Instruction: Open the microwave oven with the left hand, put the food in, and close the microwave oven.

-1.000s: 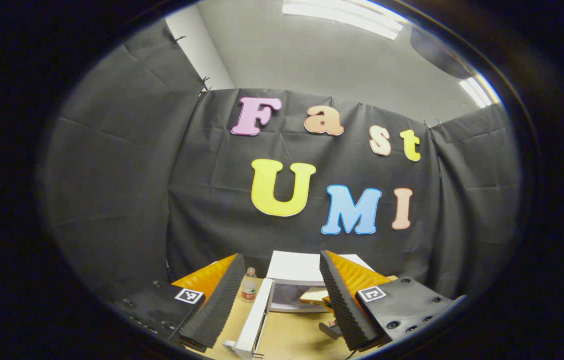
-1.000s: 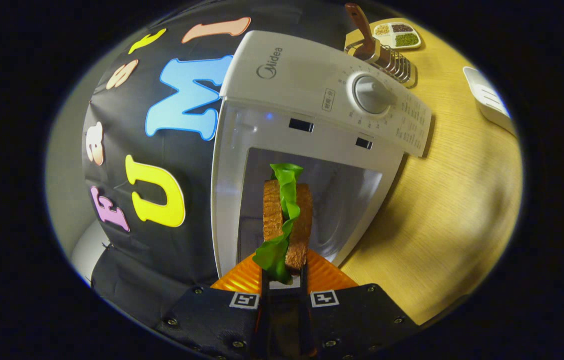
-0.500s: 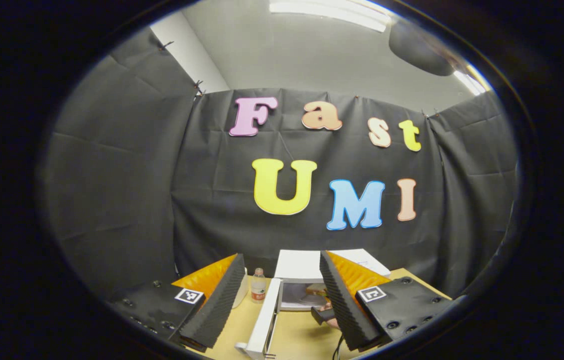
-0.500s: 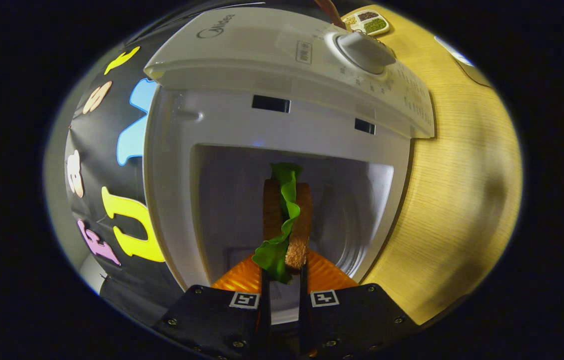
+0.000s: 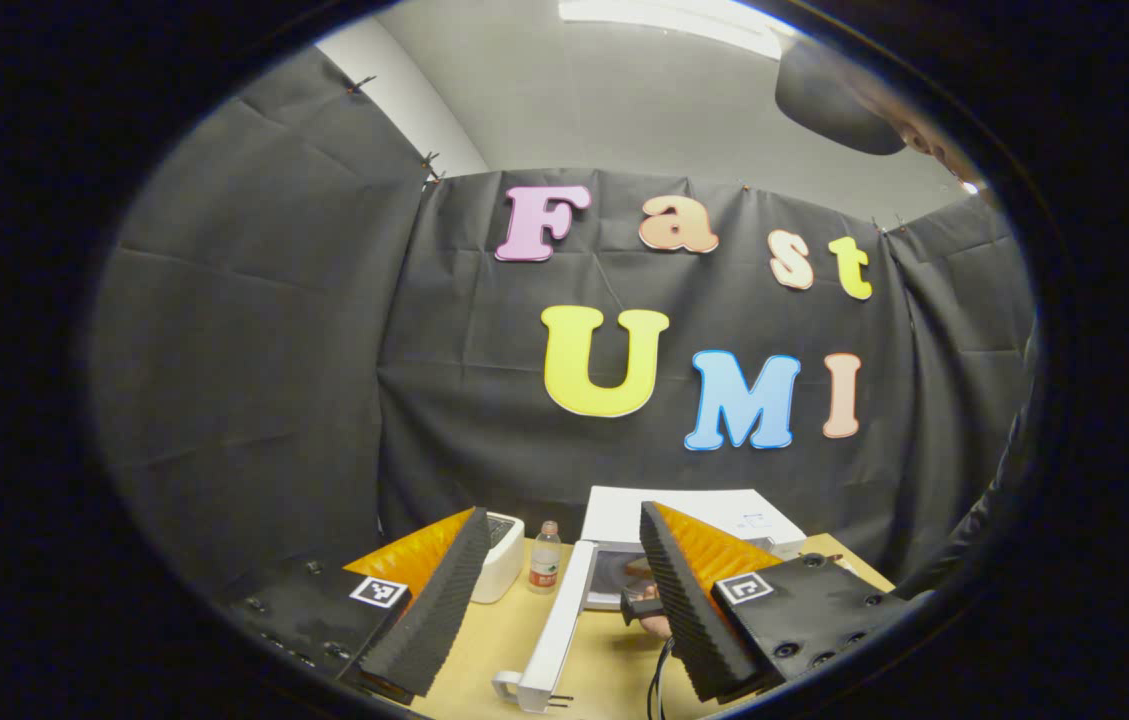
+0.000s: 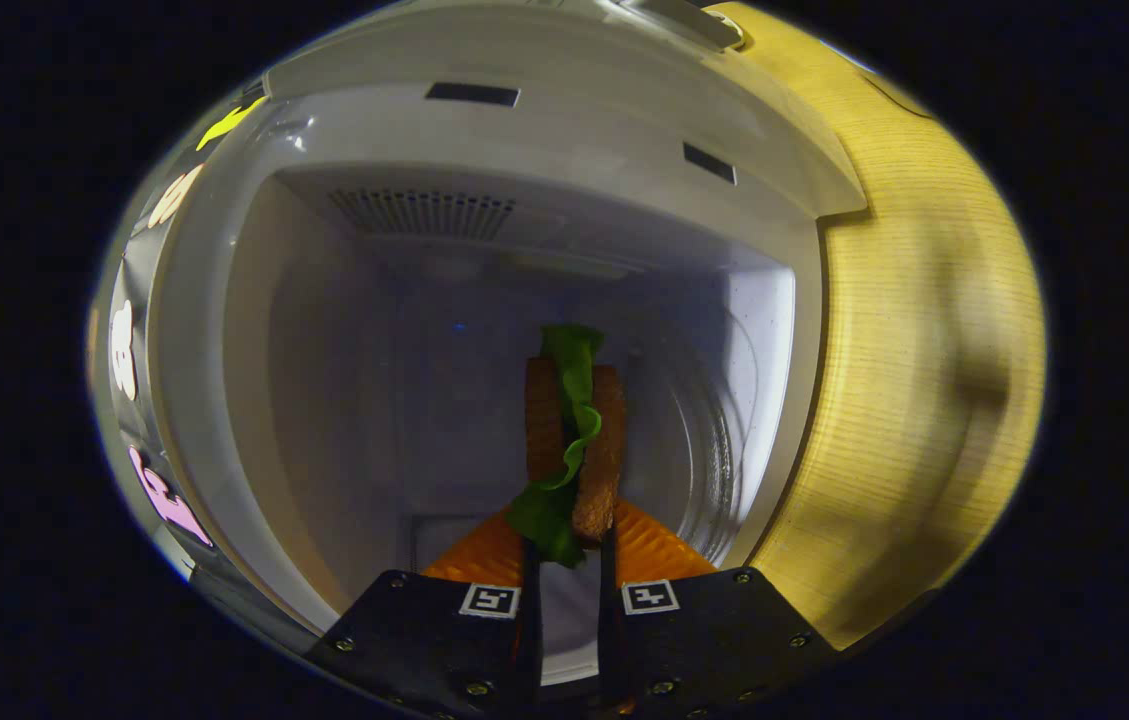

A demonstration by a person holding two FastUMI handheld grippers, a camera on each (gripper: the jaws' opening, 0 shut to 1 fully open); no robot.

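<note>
The sandwich's [image 6: 574,430] lower end is hidden between the right gripper's [image 6: 569,560] jaws; the small bottle's [image 5: 545,571] label is unreadable.

No legible text or labels anywhere.

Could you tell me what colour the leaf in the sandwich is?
Bright green, between brown slices of the sandwich; clearest in the right gripper view.
</note>
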